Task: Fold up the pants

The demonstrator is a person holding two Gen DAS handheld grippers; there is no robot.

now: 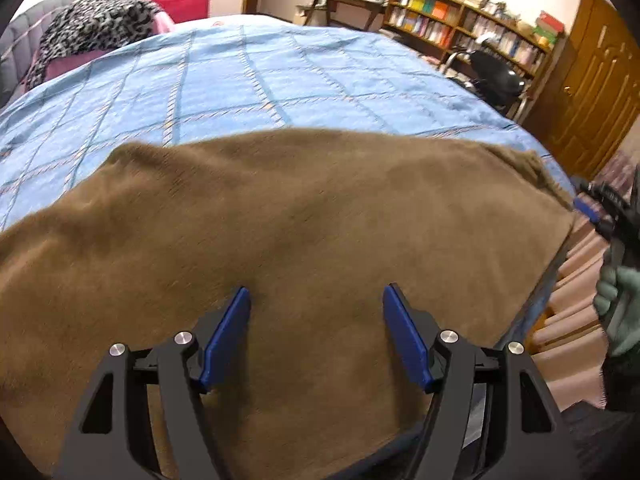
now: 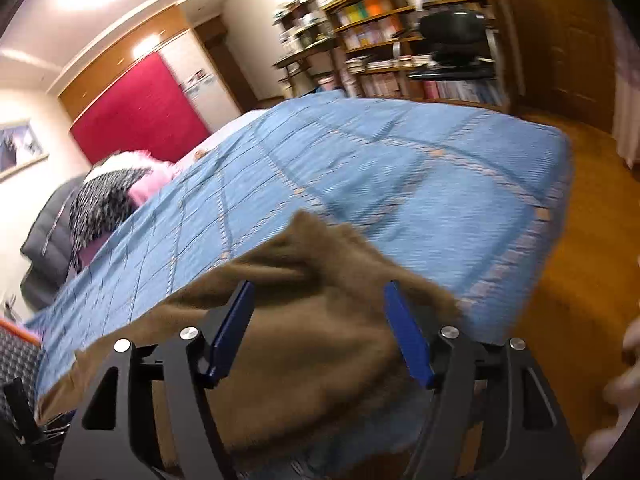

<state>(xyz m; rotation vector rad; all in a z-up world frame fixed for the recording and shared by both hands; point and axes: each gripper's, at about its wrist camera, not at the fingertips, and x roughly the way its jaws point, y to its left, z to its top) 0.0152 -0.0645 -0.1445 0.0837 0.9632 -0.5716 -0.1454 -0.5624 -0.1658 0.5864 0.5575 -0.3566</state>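
Brown pants (image 1: 304, 216) flat on bed (image 1: 248, 72), near edge.
Both claws open, nothing gripped: left claw (image 1: 316, 320) over mid-cloth, pants running left-right; right claw (image 2: 318, 316) nearer bunched end.

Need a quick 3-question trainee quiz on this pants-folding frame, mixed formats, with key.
1. True or false: the left gripper is clamped on the brown pants.
2. What do the pants lie on? A) wooden floor B) blue checked bedspread C) desk
3. Fill in: the right gripper has its jaws ____ over the pants' bunched end.

Key: 1 false; 2 B; 3 open
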